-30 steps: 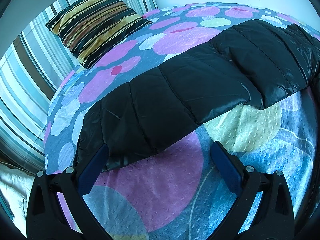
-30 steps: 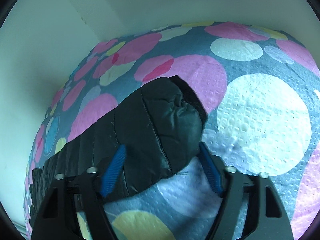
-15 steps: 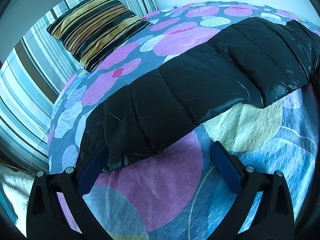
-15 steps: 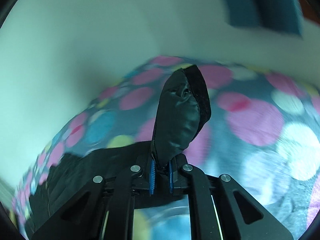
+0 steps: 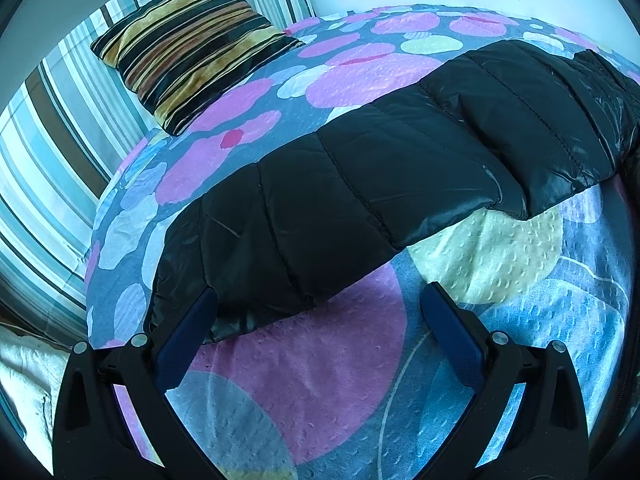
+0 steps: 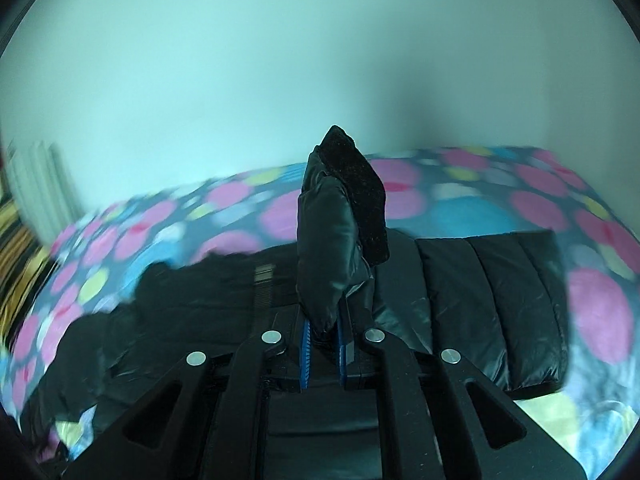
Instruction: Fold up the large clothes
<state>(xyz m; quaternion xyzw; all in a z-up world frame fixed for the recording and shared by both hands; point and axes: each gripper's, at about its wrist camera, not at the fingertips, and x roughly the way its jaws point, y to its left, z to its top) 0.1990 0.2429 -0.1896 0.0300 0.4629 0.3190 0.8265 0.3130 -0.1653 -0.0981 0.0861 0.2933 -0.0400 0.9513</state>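
Right wrist view: the right gripper [image 6: 323,340] is now clamped on the cuff of the black quilted puffer jacket's sleeve [image 6: 340,236], which a second ago lay flat on the bed between parted fingers. The sleeve end stands lifted above the jacket body [image 6: 492,304], so a sleeve fold looks under way.

The left gripper [image 5: 318,334] has hardly moved: its blue-padded fingers [image 5: 188,340] remain apart, straddling the near left edge of the other sleeve [image 5: 360,184] without gripping it.

The jacket lies spread across a bedspread printed with pink, blue and yellow circles [image 5: 320,392]. A brown-and-gold striped cushion [image 5: 192,48] rests at the far left against striped fabric [image 5: 48,152]; a pale wall [image 6: 320,60] stands behind.
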